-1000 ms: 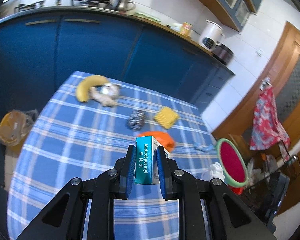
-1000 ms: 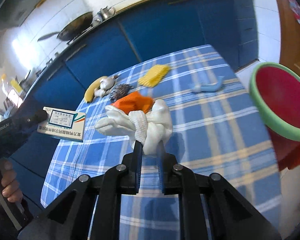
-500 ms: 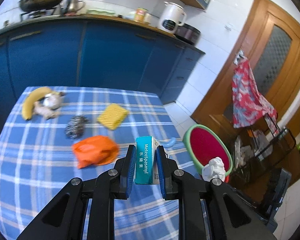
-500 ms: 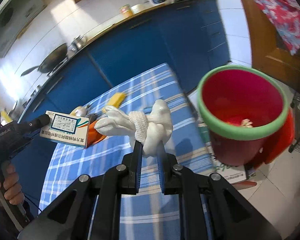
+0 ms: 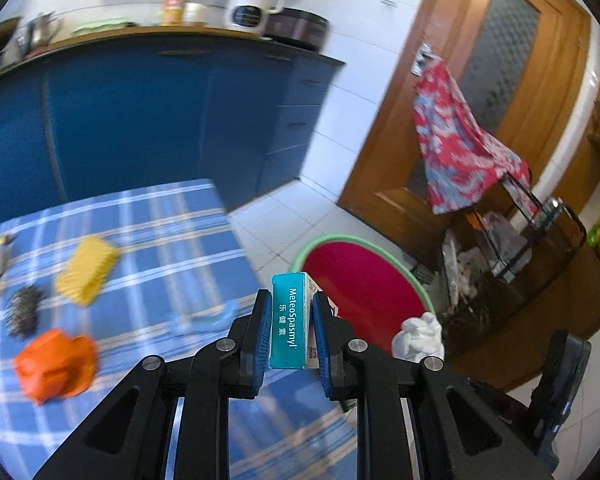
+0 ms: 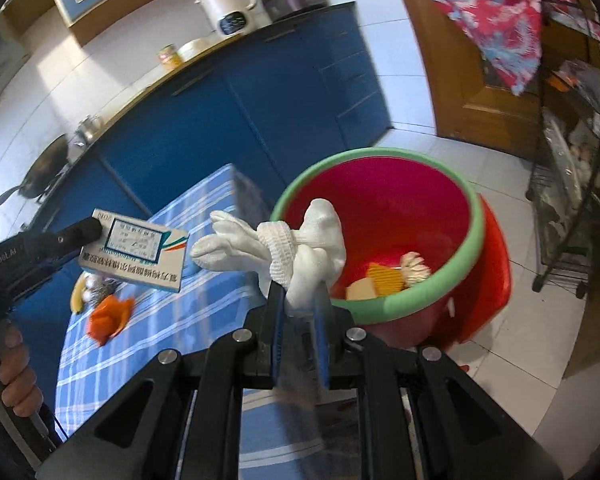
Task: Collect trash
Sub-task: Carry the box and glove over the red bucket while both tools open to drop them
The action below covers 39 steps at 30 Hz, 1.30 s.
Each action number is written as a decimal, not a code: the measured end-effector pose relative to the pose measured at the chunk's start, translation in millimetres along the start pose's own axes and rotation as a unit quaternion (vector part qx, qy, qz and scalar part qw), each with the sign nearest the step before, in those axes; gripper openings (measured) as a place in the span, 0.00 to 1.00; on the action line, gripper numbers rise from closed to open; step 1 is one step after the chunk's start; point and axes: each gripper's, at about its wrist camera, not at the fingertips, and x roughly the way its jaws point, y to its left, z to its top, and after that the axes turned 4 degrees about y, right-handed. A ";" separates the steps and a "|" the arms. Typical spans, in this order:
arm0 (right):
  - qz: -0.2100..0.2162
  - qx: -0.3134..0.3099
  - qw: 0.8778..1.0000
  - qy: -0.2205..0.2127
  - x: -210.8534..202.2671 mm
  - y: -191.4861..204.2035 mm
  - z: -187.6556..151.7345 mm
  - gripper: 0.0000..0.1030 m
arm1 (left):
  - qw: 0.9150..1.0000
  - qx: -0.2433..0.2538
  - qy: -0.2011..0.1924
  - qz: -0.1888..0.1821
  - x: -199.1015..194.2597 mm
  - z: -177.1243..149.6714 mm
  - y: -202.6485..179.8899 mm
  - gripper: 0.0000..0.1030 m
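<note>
Clamping the teal medicine box (image 5: 287,326), the left gripper (image 5: 290,334) faces the red bin (image 5: 364,280). Right gripper (image 6: 298,312) pinches white gloves (image 6: 300,248) before its rim.

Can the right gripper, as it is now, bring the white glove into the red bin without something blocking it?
Probably yes. The right gripper holds the white glove close above the near rim of the red bin, whose mouth is open, with only a few scraps at the bottom.
</note>
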 end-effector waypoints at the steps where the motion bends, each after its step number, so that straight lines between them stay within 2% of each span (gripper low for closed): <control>1: -0.004 0.004 1.000 0.001 2.2 -6.0 2.4 0.16 | 1.000 0.010 0.001 -0.002 8.6 2.7 -9.0 0.20; 10: -0.026 0.035 0.999 -0.001 20.0 -40.2 14.9 0.17 | 0.998 0.044 0.036 -0.009 74.5 13.1 -47.1 0.20; 17: -0.035 0.051 0.998 0.003 36.2 -55.3 20.9 0.21 | 0.997 0.055 0.053 -0.010 101.7 13.3 -57.6 0.21; 20: -0.035 0.057 0.998 0.003 40.3 -59.3 22.2 0.21 | 0.997 0.060 0.056 -0.012 106.0 13.3 -59.2 0.23; 22: -0.036 0.062 0.997 0.001 42.5 -62.1 23.9 0.21 | 0.997 0.058 0.056 -0.014 108.3 14.6 -59.7 0.29; 23: -0.035 0.065 0.997 0.000 42.7 -63.6 24.6 0.21 | 0.997 0.056 0.055 -0.013 108.3 15.0 -59.0 0.39; 24: -0.033 0.068 0.997 -0.002 42.7 -64.0 25.0 0.22 | 0.997 0.054 0.054 -0.012 108.2 15.2 -58.5 0.44; 30: -0.031 0.063 0.998 -0.009 38.9 -60.8 24.6 0.26 | 0.998 0.045 0.048 -0.006 99.5 14.9 -52.3 0.44; 32: -0.029 0.062 0.998 -0.011 36.3 -59.0 23.5 0.31 | 0.998 0.042 0.048 0.000 95.0 13.9 -49.0 0.44; 39: -0.012 0.056 0.998 -0.022 22.4 -46.0 18.7 0.37 | 0.999 0.019 0.040 0.019 69.2 9.1 -29.5 0.44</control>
